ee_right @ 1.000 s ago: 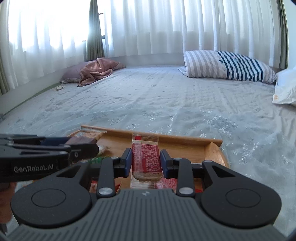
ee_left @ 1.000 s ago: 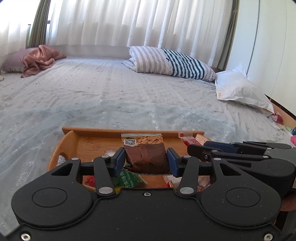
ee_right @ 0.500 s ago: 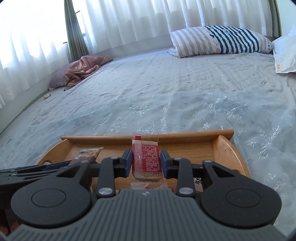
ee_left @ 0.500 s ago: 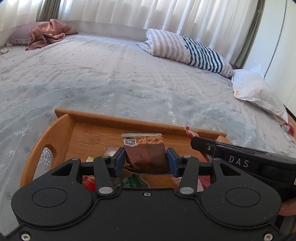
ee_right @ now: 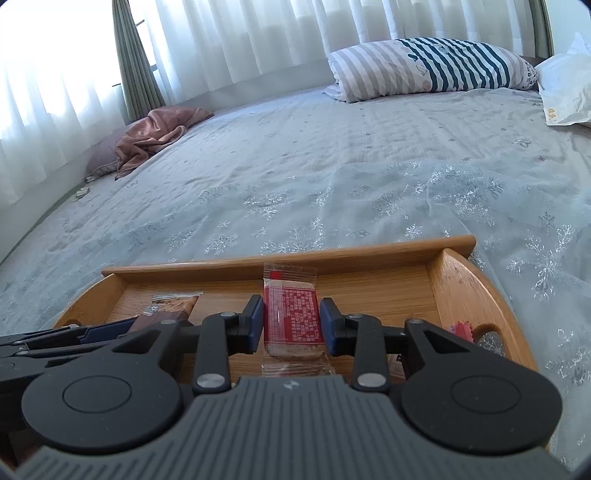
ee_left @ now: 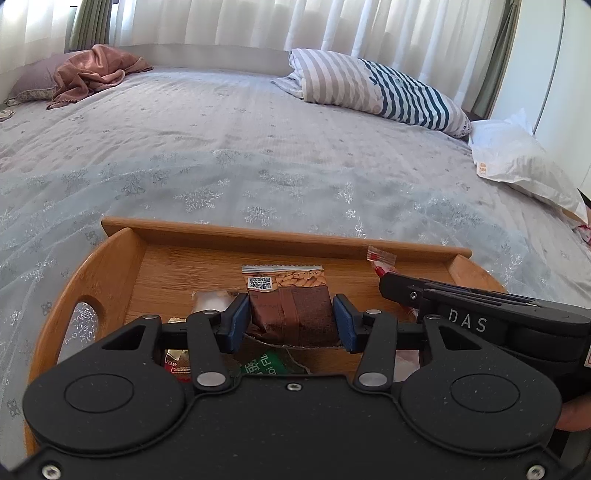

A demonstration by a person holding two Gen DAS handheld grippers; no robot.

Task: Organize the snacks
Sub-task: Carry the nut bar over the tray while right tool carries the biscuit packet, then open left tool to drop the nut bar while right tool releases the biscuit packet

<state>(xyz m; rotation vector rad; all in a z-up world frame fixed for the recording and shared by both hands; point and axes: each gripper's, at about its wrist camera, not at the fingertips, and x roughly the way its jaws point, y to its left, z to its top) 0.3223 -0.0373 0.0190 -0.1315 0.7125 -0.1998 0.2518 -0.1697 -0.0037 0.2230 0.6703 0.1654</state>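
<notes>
A wooden tray point(ee_left: 110, 266) with cut-out handles lies on the bed, its far wall point(ee_right: 288, 258) ahead of both grippers. My left gripper point(ee_left: 291, 317) is shut on a brown almond snack packet point(ee_left: 291, 310), held over the tray's floor. My right gripper point(ee_right: 291, 323) is shut on a red-printed clear snack packet point(ee_right: 290, 317), also above the tray. Each gripper shows in the other's view: the right gripper point(ee_left: 480, 314) at the right, the left gripper point(ee_right: 74, 336) at the left. A green packet point(ee_left: 264, 365) and a small white-wrapped snack point(ee_left: 208, 301) lie in the tray below.
The tray rests on a grey snowflake-patterned bedspread point(ee_left: 258, 155). A striped pillow point(ee_left: 373, 92) and a white bag point(ee_left: 517, 158) lie at the far right, a pink cloth point(ee_left: 92, 70) at the far left. Curtains point(ee_right: 258, 33) hang behind the bed.
Both grippers have come down and forward over the tray, each with its packet still held. The tray now fills more of both views.
</notes>
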